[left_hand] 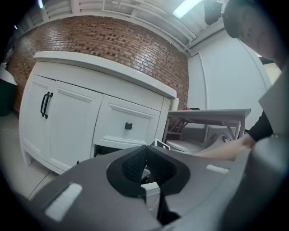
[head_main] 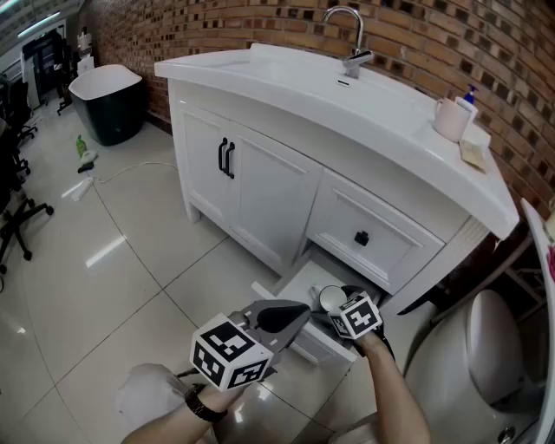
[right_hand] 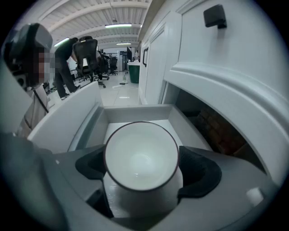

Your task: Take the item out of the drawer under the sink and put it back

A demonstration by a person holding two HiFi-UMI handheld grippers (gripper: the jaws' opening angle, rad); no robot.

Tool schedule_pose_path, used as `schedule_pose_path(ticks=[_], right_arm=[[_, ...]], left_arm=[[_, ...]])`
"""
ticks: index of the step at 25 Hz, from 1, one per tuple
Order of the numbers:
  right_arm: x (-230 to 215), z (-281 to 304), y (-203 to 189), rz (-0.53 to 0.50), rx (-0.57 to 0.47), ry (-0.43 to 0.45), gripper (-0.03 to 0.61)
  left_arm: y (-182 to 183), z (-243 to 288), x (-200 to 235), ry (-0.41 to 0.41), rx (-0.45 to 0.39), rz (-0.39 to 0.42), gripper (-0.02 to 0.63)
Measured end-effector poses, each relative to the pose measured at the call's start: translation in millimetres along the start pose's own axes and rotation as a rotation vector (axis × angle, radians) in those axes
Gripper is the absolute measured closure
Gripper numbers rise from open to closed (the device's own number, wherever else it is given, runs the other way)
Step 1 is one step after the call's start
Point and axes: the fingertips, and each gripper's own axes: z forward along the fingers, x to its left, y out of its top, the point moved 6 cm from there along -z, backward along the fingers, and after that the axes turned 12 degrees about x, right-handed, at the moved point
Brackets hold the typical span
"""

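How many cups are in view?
2. A pinkish cup stands on the counter; a white cup is in the open drawer, between the right gripper's jaws. Others may be hidden.

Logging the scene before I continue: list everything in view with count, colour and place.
vanity cabinet: 1, white, against brick wall
faucet: 1, chrome, behind the basin
mug: 1, pink, countertop's right end
pump bottle: 1, white with blue pump, behind the mug
door handles: 2, black, on the cabinet doors
upper drawer: 1, white, black knob, shut
bottom drawer: 1, white, pulled open
cup: 1, white, inside the bottom drawer
bathtub: 1, black with white rim, far left
toilet: 1, white, right of the vanity cabinet
left gripper: 1, grey, jaws together, empty
right gripper: 1, grey, jaws wide either side of the cup
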Motion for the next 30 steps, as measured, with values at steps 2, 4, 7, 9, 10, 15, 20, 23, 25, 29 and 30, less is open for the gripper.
schedule_pose_path(ticks=[2,4,7,9,10,15,20,23,25,29,30], right_arm=[[0.7,2.7,1.2,-0.053,0.029,-0.028,0.150],[1.2,1.1,4.5,-0.080,0.033,-0.045,0.158],[0.1,-24.0,17.9,-0.030,-0.076,-0.044,0.161],[2.2,-57.9,29.6,0.015,-0.201,-0.022,0.161],[4.6,-76.9,33.1,0.026,-0.261,-0.018,0.161],[16.3,-160.3,27.4,0.054,-0.523,-0.064,0.161],[21.1,-199.7,13.9,0.067,-0.636,-0.099,0.161],[20.0,-205.4,8.6,0.063,-0.647,-0.101,0.161],[18.6,-204.1,5.9,0.060,-0.643,-0.101,0.161],[16.7,-197.7,3.4,0.054,-0.627,-0.098,0.161],[16.6,-194.7,3.8,0.053,-0.619,-0.096,0.161]], left_arm=[[0.9,2.1,-1.8,-0.004,-0.007,-0.008,0.598],[1.7,2.4,-1.7,-0.004,-0.013,-0.013,0.598],[1.2,-0.5,4.2,0.005,-0.017,-0.028,0.598],[0.5,-3.2,9.1,0.011,-0.019,-0.041,0.598],[0.3,-3.9,10.5,0.011,-0.022,-0.046,0.598],[-0.4,-1.5,12.0,0.000,-0.026,-0.042,0.598],[2.2,5.2,5.1,-0.009,-0.021,0.012,0.598],[4.6,9.7,-2.4,-0.037,-0.029,0.029,0.598],[4.8,11.5,-3.6,-0.038,-0.033,0.034,0.598],[2.7,12.6,0.8,-0.037,-0.037,-0.003,0.597],[2.9,12.4,1.6,-0.044,-0.044,-0.021,0.597]])
